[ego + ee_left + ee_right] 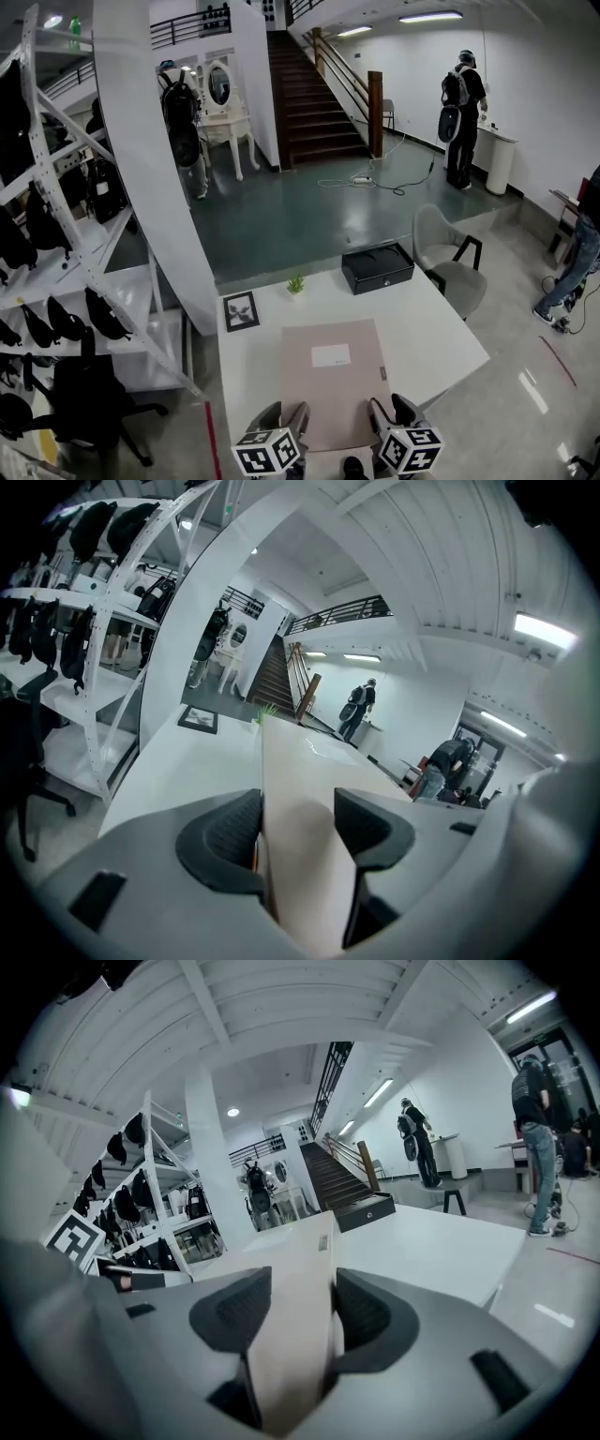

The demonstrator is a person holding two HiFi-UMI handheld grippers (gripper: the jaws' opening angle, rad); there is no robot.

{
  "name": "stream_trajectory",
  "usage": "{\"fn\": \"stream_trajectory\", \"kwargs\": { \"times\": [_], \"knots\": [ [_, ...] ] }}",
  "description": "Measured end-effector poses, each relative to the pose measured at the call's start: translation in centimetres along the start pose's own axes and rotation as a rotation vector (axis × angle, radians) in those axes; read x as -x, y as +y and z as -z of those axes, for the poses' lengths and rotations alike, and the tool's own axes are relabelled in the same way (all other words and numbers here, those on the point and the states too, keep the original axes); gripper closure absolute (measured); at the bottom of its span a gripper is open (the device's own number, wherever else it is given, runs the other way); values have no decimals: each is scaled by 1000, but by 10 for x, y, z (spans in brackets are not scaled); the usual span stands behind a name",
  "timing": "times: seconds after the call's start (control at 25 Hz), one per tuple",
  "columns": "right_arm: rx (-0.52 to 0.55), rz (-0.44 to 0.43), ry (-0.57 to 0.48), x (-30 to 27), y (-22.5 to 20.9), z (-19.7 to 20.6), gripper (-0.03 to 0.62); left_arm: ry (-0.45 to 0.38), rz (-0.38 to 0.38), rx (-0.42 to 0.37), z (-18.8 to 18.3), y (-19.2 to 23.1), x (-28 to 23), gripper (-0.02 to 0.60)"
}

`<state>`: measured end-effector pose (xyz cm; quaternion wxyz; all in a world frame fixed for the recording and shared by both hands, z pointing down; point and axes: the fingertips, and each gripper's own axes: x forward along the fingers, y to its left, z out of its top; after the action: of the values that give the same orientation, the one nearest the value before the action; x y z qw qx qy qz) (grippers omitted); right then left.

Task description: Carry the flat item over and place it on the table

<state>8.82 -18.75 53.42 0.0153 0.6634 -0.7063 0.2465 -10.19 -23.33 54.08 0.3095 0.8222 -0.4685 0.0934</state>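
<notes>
While the folder point(332, 375) is held over the table point(441, 337) at lower centre, clamped by both the left gripper point(282, 424) and right gripper point(392, 418), release remains.

Left gripper point(298, 822), right gripper point(302, 1302): grey, black ribbed fingers point(230, 832).

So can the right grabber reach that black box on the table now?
Probably not. The right gripper is shut on the near edge of the beige folder, and the black box sits at the far edge of the table, beyond the folder. It would need to let go first.
</notes>
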Motion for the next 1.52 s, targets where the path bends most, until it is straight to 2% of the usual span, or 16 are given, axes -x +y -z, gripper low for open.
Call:
{"fn": "stream_trajectory", "kwargs": {
  "times": [0.4, 0.76, 1.2, 1.52],
  "knots": [
    [26, -78, 42, -67, -15, -28, 387, -19, -84, 42, -27, 13, -46, 350],
    [33, -134, 90, -116, -27, -37, 387, -17, -159, 59, -38, 25, -81, 350],
    [96, -152, 140, -169, -40, -37, 388, -5, -212, 108, -38, 46, -123, 350],
    [75, -164, 154, -193, -46, -34, 391, 3, -243, 105, -44, 54, -140, 350]
  ]
}}
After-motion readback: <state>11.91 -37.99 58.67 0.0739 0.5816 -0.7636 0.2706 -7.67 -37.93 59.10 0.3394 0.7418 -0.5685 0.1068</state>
